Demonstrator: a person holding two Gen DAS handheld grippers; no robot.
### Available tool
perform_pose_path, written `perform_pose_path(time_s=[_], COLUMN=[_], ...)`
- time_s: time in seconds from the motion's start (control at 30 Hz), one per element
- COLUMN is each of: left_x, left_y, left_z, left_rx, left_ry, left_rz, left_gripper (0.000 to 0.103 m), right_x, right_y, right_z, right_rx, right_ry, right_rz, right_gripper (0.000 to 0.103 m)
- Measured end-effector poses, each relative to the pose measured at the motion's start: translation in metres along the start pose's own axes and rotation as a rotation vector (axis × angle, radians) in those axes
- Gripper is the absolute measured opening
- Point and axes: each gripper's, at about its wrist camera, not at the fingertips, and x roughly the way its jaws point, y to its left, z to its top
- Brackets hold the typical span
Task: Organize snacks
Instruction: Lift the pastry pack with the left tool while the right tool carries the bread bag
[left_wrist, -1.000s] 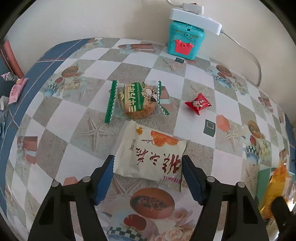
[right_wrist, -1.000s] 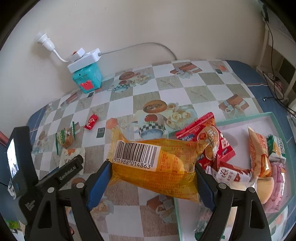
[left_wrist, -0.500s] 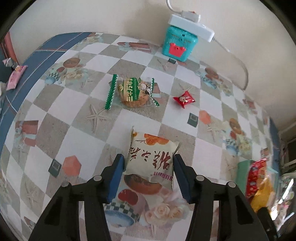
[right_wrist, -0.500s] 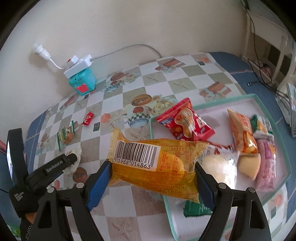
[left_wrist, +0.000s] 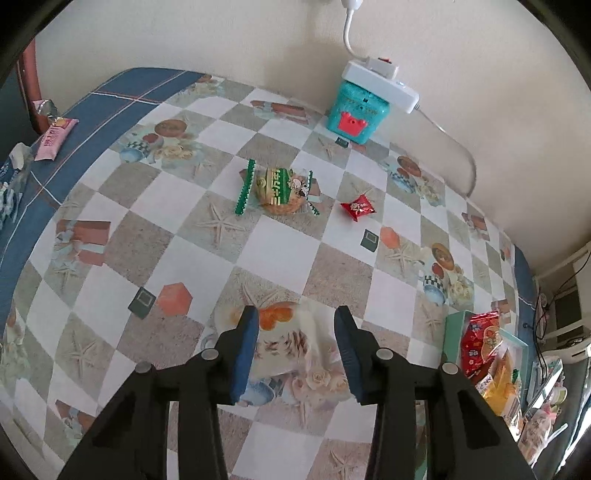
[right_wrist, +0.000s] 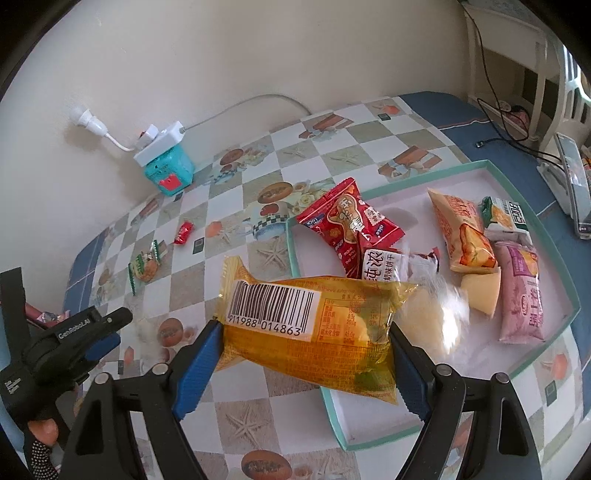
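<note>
Over teal-rimmed tray (right_wrist: 532, 229), my right fingers (right_wrist: 306, 354) pinching yellow plastic snack packet (right_wrist: 314, 328); left fingers (left_wrist: 295, 343) pinching white crinkly pastry packet (left_wrist: 291, 339). Lower flat into bare spot before spreading.

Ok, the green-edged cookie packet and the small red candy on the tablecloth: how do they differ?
The cookie packet is clearly larger than the red candy. The cookie packet is see-through with green serrated ends, showing a round biscuit; the red candy's wrapper is opaque. Both lie flat and loose on the tablecloth, apart from each other.
</note>
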Motion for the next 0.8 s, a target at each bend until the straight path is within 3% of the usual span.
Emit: perform_pose_path(time_s=[0.17,0.23,0.3,0.47,0.6,0.8], left_x=[0.003,0.005,0.008,0.015,0.024,0.036], left_y=[0.004,0.010,0.014,0.021,0.017,-0.002], left_z=[-0.001,-0.001,-0.001,-0.003,-0.007,-0.015], left_rx=[-0.011,-0.024,-0.019,-0.006,0.031,0.132], left_ry=[0.012,0.023,0.033,0.055,0.095,0.113], left_rz=[0.024,0.021,0.054,0.097,0.112,0.149], left_gripper=[0.046,0.066,0.074,0.077,0.092,0.093], right_x=[-0.002,-0.004,-0.004,-0.003,-0.004,-0.008], right_y=[0.000,0.001,0.001,-0.005,-0.012,-0.018], right_z=[0.000,0.000,0.002,0.006,0.007,0.010], right_rx=[-0.004,-0.013,-0.019,-0.006,0.016,0.034], right_ry=[0.001,-0.001,-0.004,-0.003,-0.002,-0.008], right_rz=[0.016,0.022,0.026,0.019,0.022,0.031], right_gripper=[0.087,0.087,0.087,0.087,0.087,0.087])
